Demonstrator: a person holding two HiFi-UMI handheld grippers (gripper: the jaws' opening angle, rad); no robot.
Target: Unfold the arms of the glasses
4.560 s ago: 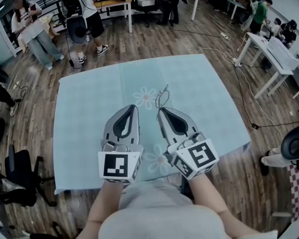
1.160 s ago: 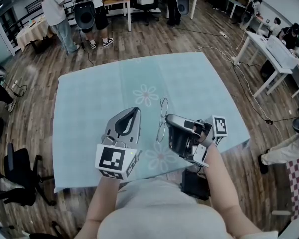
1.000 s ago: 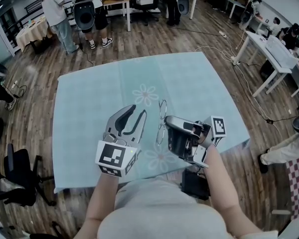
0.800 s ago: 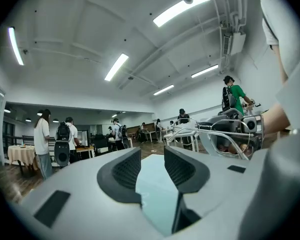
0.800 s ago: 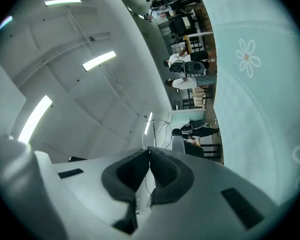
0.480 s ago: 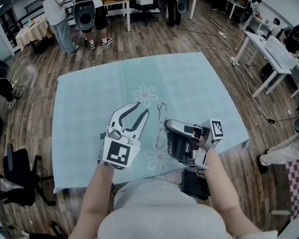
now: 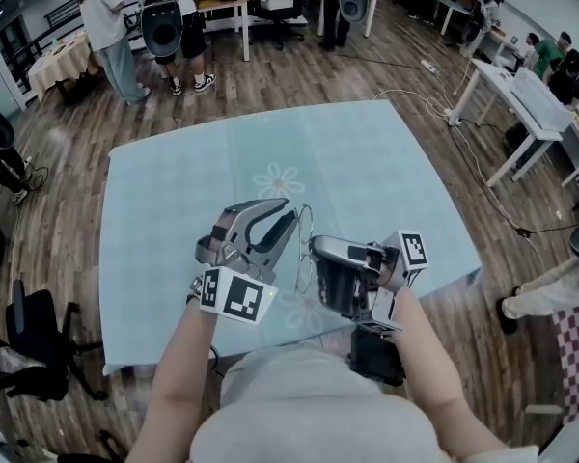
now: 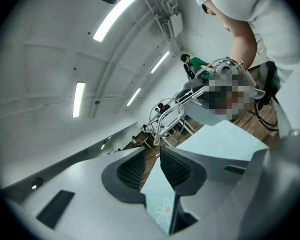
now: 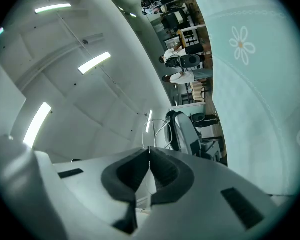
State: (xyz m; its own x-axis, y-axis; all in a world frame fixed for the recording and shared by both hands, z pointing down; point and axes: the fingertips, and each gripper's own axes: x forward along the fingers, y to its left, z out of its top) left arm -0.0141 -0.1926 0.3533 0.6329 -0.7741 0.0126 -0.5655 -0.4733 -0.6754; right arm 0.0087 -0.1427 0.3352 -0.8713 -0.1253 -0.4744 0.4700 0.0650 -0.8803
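The thin wire-framed glasses hang above the pale blue flowered tablecloth, near its front edge. My right gripper is shut on them; in the right gripper view its pads pinch a wire of the glasses, which rise beyond the tips of my right gripper. My left gripper lies rolled on its side just left of the glasses, apart from them. Its jaws are closing with nothing between them. In the left gripper view, the glasses show just ahead of my left gripper.
The table's front edge runs just below both grippers. People stand by desks at the far side. White tables and floor cables are to the right; a black chair is at the left.
My left gripper rolled onto its side and shifted right toward the glasses; its jaws went from shut to open, then narrowed. The right gripper kept hold of the glasses, barely moving.
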